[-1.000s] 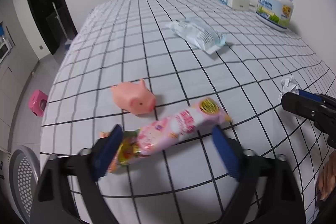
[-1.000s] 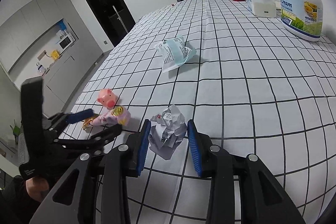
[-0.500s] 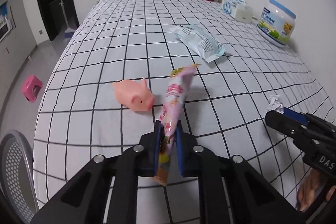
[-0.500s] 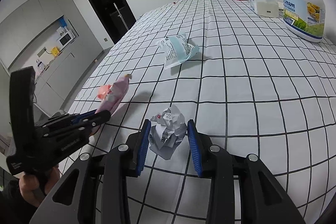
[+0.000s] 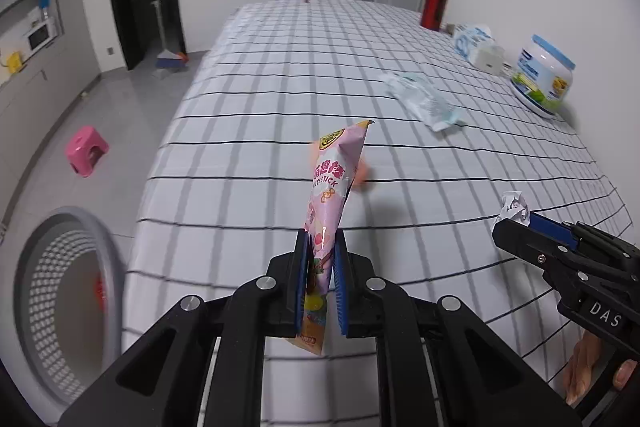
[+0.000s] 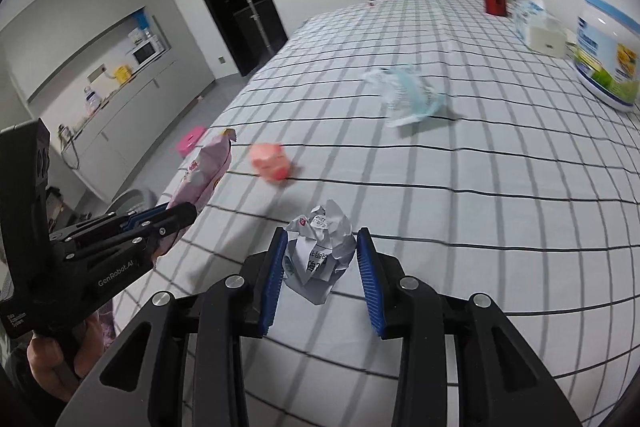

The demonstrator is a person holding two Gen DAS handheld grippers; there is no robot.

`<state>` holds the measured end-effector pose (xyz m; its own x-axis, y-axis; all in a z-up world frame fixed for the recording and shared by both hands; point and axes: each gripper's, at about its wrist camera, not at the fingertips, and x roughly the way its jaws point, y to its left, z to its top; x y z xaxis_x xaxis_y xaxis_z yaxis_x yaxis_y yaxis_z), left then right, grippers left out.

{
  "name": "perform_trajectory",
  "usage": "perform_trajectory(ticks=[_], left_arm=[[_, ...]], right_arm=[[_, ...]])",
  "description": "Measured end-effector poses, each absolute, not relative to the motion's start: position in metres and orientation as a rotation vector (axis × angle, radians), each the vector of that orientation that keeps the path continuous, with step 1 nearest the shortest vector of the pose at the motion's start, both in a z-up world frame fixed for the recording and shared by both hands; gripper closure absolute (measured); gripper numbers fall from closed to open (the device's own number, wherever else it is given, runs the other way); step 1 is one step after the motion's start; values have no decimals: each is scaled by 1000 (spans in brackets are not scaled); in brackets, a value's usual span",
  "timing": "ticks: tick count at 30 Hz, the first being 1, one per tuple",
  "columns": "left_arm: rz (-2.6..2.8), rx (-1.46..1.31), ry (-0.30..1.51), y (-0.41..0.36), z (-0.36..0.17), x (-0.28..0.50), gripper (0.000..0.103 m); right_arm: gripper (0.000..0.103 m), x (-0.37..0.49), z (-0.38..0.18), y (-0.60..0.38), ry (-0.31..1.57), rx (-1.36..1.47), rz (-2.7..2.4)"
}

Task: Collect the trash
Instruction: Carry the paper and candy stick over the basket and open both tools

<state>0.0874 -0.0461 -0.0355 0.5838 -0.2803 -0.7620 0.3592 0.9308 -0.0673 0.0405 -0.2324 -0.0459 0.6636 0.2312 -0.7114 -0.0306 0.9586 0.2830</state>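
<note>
My left gripper (image 5: pixel 320 283) is shut on a pink snack wrapper (image 5: pixel 334 183) and holds it upright above the table's near left edge; the wrapper also shows in the right wrist view (image 6: pixel 204 175). My right gripper (image 6: pixel 320 267) is closed around a crumpled white paper ball (image 6: pixel 320 251), lifted above the checked tablecloth (image 6: pixel 480 227). The ball also shows in the left wrist view (image 5: pixel 514 205). A light blue plastic bag (image 5: pixel 424 101) lies mid-table. A grey mesh bin (image 5: pixel 60 301) stands on the floor at the left.
A pink toy pig (image 6: pixel 270 167) sits on the cloth near the left edge. A milk powder jar (image 5: pixel 542 81), a tissue pack (image 5: pixel 478 45) and a red bottle (image 5: pixel 436 5) stand along the far right. A pink stool (image 5: pixel 86 151) is on the floor.
My left gripper closed on the pink wrapper, lifted it upright and swung left, bringing the bin into view. My right gripper rose slightly with the paper ball.
</note>
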Motion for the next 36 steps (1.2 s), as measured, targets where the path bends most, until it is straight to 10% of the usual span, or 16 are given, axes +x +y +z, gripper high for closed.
perform_trajectory(ticks=[36], left_arm=[[200,-114,955,240,-80,73,89]], right_arm=[[69,119,-73,80,951,-37,627]])
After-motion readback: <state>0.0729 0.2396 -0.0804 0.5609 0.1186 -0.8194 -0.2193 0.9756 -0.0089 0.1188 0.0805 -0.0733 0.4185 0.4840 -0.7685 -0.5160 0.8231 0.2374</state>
